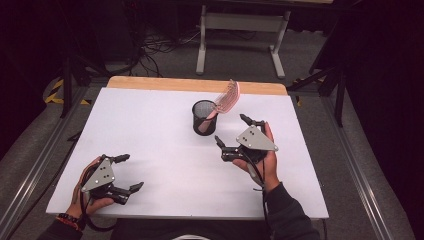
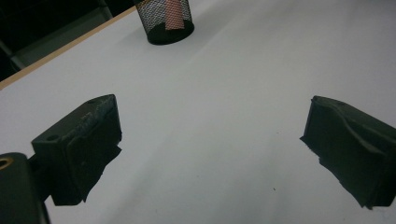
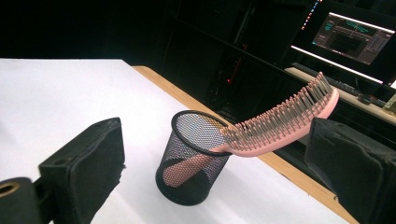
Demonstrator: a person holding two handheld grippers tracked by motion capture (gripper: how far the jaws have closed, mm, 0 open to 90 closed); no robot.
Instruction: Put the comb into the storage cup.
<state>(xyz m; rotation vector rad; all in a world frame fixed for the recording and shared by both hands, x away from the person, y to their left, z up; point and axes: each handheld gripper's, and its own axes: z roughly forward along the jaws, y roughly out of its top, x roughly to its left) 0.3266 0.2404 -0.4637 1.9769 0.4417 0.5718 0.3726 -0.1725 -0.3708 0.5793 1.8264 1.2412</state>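
Observation:
A black mesh cup (image 1: 204, 117) stands upright on the white table top (image 1: 150, 130), toward the back middle. A pink hairbrush (image 1: 225, 100) sits handle-down in it, its bristled head leaning out over the rim to the right. In the right gripper view the cup (image 3: 194, 156) and hairbrush (image 3: 280, 123) lie ahead, between the spread jaws. My right gripper (image 1: 231, 133) is open, just right of the cup, with nothing in it. My left gripper (image 1: 131, 172) is open near the front left corner, held over bare table. The left gripper view shows the cup (image 2: 164, 21) far ahead.
A wooden strip (image 1: 195, 85) edges the far side of the table. Beyond it stand a grey metal frame (image 1: 240, 35) and cables on the floor. A lit monitor (image 3: 357, 35) sits on a desk in the dark background.

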